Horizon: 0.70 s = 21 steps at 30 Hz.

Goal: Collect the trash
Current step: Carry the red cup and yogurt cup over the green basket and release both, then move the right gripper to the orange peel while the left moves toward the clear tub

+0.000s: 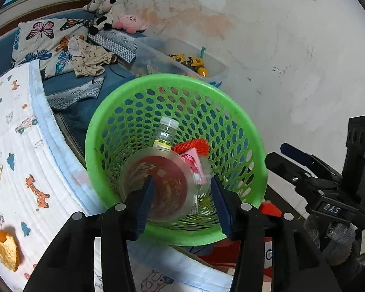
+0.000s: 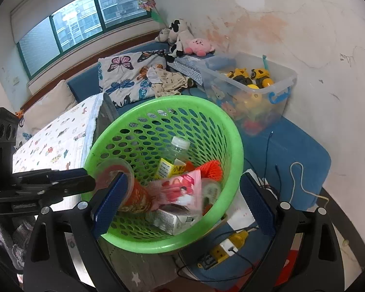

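Left gripper (image 1: pixel 182 189) hangs apart over a clear cup (image 1: pixel 158 182) in the green basket (image 1: pixel 243 126); right gripper (image 2: pixel 185 204), jaws wide, empty. Trash beneath half hidden.

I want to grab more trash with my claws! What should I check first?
1. Left claw open: ok.
2. Cup inside the green basket: ok.
3. Right claw open, with nothing gripped: ok.
4. All trash collected: not ok. An orange peel lies on the animal-print blanket.
5. Basket standing steady: cannot tell, its base is hidden.
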{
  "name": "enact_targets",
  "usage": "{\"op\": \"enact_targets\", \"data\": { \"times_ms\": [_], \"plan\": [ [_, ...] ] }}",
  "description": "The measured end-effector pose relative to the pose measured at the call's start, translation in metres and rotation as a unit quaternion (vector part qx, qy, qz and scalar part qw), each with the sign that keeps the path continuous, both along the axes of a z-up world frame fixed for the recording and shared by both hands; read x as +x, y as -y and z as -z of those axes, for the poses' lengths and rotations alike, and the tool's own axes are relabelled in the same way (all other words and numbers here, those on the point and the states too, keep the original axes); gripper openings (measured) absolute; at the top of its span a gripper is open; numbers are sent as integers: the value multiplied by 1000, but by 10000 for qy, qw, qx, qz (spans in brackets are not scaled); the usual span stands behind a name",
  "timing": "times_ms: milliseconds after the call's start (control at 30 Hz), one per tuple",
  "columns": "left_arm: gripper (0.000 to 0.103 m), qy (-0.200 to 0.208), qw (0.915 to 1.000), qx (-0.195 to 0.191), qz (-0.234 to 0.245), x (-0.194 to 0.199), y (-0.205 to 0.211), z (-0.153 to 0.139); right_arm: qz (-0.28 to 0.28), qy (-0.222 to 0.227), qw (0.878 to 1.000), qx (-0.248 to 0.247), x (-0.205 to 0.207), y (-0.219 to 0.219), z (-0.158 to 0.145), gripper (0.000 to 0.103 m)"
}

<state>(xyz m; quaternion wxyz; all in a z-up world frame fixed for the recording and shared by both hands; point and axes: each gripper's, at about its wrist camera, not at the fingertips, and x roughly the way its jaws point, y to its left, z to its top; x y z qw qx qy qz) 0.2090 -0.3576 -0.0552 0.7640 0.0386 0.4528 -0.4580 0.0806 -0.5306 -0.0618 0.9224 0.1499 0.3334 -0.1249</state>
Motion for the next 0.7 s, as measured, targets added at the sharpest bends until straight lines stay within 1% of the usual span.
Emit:
{"op": "enact_targets", "data": {
  "times_ms": [133, 267, 367, 500, 567, 700],
  "plan": [
    [46, 69, 9999, -92, -13, -4, -9, -9, -36, 13, 10000, -8, -2, -4, -1, 93],
    [46, 158, 9996, -169, -131, -7, -26, -16, -128, 30, 9999, -22, -4, -13, -4, 93],
    [46, 224, 9990, -201, -329, -9, -47, -21, -233, 55, 9997, -29, -4, -24, -6, 93],
    [46, 367, 9975, -145, -588, -12, -74, -26, -431, 55, 9990, -47, -1, -43, -6, 93],
    [46, 476, 9961, -103, -740, -13, -91, -29, -550, 53, 9985, -65, 0, -54, -6, 93],
    [48, 553, 9924, -76, -1097, -10, -127, -33, -813, 56, 9967, -31, 6, -77, -6, 93]
  ]
}}
